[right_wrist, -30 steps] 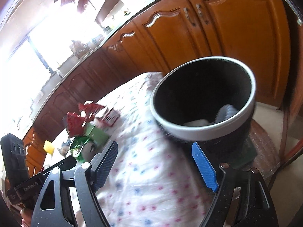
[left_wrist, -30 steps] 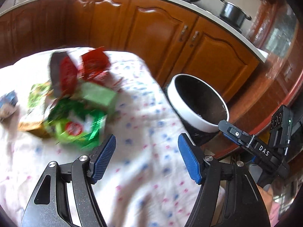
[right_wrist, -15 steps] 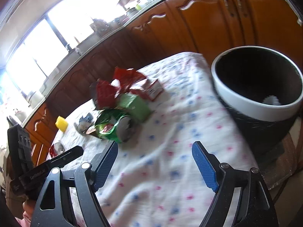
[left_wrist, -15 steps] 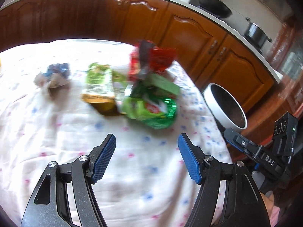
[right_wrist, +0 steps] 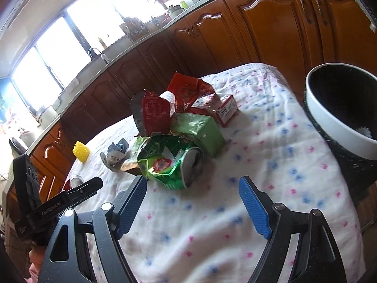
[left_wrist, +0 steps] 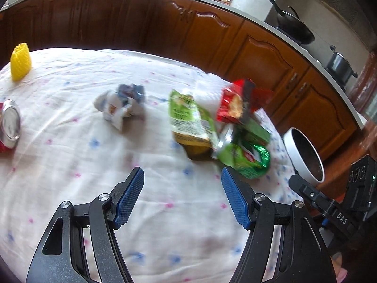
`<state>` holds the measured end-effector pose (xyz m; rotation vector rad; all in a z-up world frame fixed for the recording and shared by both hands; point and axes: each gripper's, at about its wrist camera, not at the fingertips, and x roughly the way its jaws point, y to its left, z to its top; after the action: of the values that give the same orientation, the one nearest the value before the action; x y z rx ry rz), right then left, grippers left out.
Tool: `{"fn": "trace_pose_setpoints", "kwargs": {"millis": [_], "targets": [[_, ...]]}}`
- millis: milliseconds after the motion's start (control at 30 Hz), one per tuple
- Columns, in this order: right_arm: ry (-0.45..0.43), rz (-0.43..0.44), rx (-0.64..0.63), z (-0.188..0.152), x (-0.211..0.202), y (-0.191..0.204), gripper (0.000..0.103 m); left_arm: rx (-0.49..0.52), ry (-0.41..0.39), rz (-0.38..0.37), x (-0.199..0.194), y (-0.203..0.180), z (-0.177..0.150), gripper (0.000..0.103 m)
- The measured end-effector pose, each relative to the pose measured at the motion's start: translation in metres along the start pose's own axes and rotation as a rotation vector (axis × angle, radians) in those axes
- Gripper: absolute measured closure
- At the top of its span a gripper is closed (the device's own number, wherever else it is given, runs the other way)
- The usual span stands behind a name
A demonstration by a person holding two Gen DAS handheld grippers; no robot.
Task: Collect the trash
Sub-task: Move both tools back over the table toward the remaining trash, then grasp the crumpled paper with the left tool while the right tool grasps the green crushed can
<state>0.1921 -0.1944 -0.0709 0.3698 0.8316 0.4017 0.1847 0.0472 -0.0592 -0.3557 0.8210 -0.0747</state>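
Observation:
A heap of trash lies on the flowered tablecloth (left_wrist: 70, 141): a shiny green wrapper (left_wrist: 247, 158) (right_wrist: 165, 162), a green pouch (left_wrist: 188, 120), a green box (right_wrist: 202, 132), red wrappers (left_wrist: 238, 103) (right_wrist: 165, 108) and a small red-and-white box (right_wrist: 226, 112). A crumpled blue-white wrapper (left_wrist: 121, 103) (right_wrist: 115, 155) lies apart to the left. The bin (left_wrist: 304, 155) (right_wrist: 339, 108), white-rimmed and dark inside, stands off the table's right end. My left gripper (left_wrist: 182, 198) hovers open short of the heap. My right gripper (right_wrist: 193, 205) is open too, nothing between its fingers.
A red can (left_wrist: 9, 127) lies at the table's left edge and a yellow foam net (left_wrist: 20, 62) (right_wrist: 81, 152) sits at the far left corner. Wooden kitchen cabinets (right_wrist: 271, 30) and a worktop with pots (left_wrist: 294, 28) run behind the table.
Both views have swung left, away from the bin and across the table; the trash heap now sits ahead of both grippers, and the can and yellow net have come into the left view.

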Motion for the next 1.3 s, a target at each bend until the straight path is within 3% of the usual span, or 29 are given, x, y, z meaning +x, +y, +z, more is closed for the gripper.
{"fn": "trace_pose_setpoints", "kwargs": {"millis": [533,633,700,733,767,833,900,1300], "targets": [[0.055,-0.005,0.032,0.015,0.049,0.015,0.028,0.012,-0.028,0.123,0.045,0.061,0.069,0.029],[0.071,-0.004,0.039,0.014,0.056,0.012,0.047,-0.005,-0.018,0.128,0.056,0.068,0.073,0.029],[0.067,-0.013,0.031,0.014,0.056,0.011,0.069,-0.014,0.001,0.13,0.065,0.07,0.073,0.03],[0.056,-0.005,0.022,0.014,0.054,0.011,0.072,-0.014,0.011,0.125,0.068,0.071,0.071,0.037],[0.048,-0.012,0.006,0.014,0.052,0.013,0.076,-0.009,0.021,0.122,0.071,0.07,0.07,0.053],[0.039,-0.017,-0.029,0.013,0.046,0.017,0.077,0.001,0.049,0.116,0.075,0.068,0.066,0.068],[0.023,-0.005,-0.042,0.012,0.039,0.017,0.082,0.011,0.04,0.117,0.073,0.066,0.064,0.07],[-0.036,-0.007,-0.055,0.007,-0.016,-0.006,0.082,0.057,-0.017,-0.006,0.014,0.022,0.029,0.076]]}}
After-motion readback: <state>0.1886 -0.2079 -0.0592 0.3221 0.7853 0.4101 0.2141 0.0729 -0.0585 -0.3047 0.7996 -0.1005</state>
